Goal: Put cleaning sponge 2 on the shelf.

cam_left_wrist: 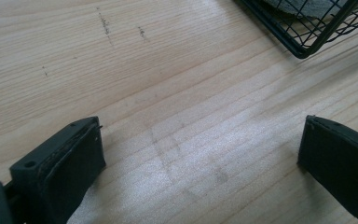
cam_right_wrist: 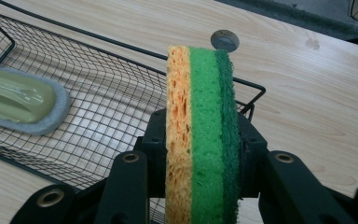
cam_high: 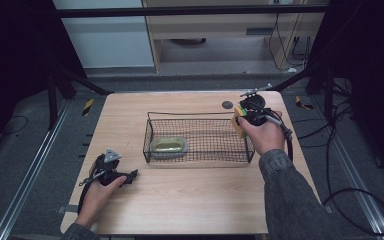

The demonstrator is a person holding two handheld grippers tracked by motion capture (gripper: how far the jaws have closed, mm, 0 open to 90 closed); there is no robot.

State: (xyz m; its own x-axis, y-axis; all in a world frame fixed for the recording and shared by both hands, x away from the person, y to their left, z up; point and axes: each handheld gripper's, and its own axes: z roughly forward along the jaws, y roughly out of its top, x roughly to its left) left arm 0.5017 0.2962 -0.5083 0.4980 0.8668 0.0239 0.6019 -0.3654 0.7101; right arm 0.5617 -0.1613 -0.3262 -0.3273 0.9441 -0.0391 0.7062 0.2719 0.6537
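Nearest on the pale wooden table (cam_high: pixel 190 200) rests the left gripper (cam_high: pixel 131 176), jaws spread apart over bare wood, while farther off the right gripper (cam_right_wrist: pixel 200 154) clamps an upright orange-and-green layered sponge (cam_right_wrist: pixel 201 130) at the right end of the black wire basket (cam_high: pixel 200 137), which holds a pale green, grey-rimmed oval dish (cam_high: pixel 169 146).

Orange-green sponge (cam_right_wrist: pixel 200 135) upright between jaws

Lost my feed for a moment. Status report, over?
Right claw shut on sponge, held upright at basket's right end. Left claw open, empty, low over table. Scrubber lies in basket's left end. Nothing in the way.
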